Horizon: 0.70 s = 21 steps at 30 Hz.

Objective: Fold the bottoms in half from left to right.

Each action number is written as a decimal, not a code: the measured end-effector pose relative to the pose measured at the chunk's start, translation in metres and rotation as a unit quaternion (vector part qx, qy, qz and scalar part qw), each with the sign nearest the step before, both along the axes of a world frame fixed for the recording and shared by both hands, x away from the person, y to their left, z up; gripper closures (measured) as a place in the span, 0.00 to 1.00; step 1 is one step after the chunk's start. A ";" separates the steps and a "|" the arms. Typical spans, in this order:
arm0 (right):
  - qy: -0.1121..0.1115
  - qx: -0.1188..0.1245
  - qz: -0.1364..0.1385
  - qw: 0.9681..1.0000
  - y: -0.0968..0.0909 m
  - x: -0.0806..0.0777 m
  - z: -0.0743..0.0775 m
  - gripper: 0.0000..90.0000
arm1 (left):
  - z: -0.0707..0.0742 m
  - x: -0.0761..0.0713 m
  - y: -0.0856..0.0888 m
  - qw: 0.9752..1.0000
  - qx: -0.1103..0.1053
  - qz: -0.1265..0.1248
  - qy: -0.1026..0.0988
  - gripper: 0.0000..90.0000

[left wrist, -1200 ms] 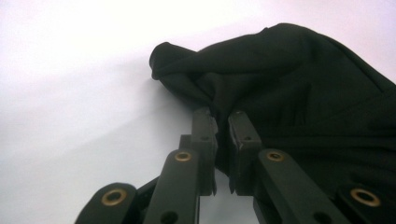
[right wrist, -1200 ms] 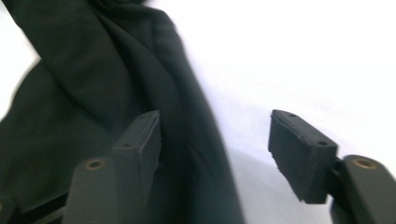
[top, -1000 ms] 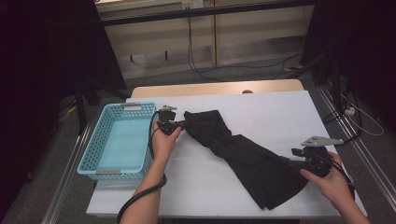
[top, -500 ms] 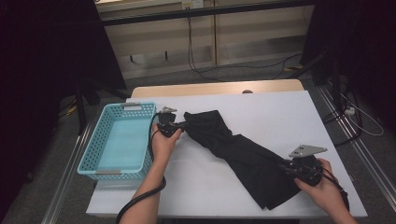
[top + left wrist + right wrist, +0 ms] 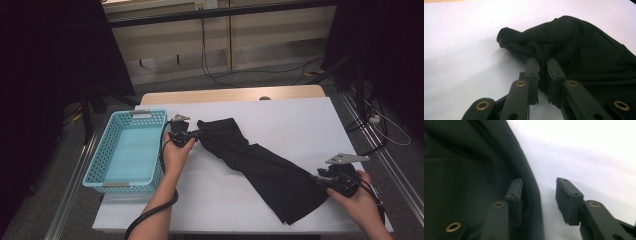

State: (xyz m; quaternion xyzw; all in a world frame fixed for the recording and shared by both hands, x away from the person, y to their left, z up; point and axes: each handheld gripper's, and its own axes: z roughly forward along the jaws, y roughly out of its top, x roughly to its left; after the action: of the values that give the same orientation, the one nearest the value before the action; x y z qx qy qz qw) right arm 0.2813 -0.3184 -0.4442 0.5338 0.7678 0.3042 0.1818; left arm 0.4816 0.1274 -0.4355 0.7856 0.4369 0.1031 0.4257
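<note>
A long black cloth [image 5: 260, 162] lies slantwise on the white table [image 5: 290, 120]. At its far left end, my left gripper [image 5: 196, 134] is shut on a bunched fold. In the left gripper view the black cloth [image 5: 584, 47] is pinched between the nearly touching jaws of that gripper [image 5: 541, 61]. By the cloth's near right corner, my right gripper [image 5: 321, 179] is open and its jaws have just been opening. In the right gripper view the hem of the cloth [image 5: 474, 165] runs between the jaws of this gripper [image 5: 539, 185], against the left pad [image 5: 514, 191]; the right pad [image 5: 567, 195] stands over bare table.
A turquoise plastic basket [image 5: 98, 149] stands on the table's left side, just left of my left hand. The table's front edge runs close below the right hand. A wooden strip [image 5: 225, 95] borders the far side. Cables lie on the floor beyond.
The right gripper moved left and down onto the cloth's corner, then drew back slightly to the right. The left gripper and its end of the cloth stayed put.
</note>
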 end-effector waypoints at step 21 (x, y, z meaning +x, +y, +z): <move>0.023 0.053 -0.018 0.998 -0.044 0.002 0.009 0.99 | -0.006 0.005 0.006 0.999 0.011 0.024 0.028 0.67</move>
State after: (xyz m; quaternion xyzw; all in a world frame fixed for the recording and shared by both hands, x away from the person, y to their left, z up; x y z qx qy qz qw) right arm 0.2830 -0.3627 -0.4354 0.5635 0.7449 0.3282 0.1410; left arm 0.4868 0.1331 -0.4414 0.7821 0.4662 0.0957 0.4023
